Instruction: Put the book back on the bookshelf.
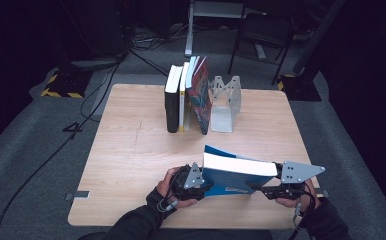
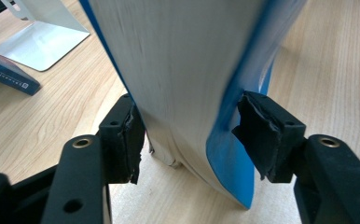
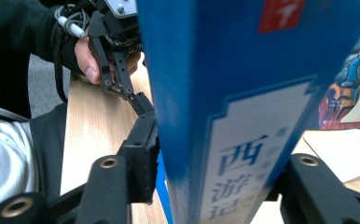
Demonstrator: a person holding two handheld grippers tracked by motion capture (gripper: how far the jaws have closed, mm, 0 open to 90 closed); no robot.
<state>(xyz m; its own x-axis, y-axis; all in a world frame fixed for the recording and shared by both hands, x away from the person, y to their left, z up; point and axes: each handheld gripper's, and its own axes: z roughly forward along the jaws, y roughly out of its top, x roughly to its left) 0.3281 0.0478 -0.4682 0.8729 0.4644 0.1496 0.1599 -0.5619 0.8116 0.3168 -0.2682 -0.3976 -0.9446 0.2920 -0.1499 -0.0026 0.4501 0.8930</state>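
Observation:
A blue-covered book [image 1: 238,172] is held between both grippers over the table's front part, its white page edge turned up. My left gripper [image 1: 201,185] is shut on its left end. In the left gripper view the gripper [image 2: 194,140] has both pads [image 2: 127,140] pressed on the covers, with the page block [image 2: 183,60] between them. My right gripper [image 1: 263,189] is shut on the right end. In the right gripper view the gripper [image 3: 215,172] clamps the blue spine [image 3: 225,93], which carries a pale label with printed characters.
Several books [image 1: 186,95] stand in a row at the back middle of the wooden table [image 1: 131,150]. They lean beside a white metal bookend [image 1: 226,102], also seen in the left gripper view [image 2: 47,39]. A chair and cables lie beyond the table.

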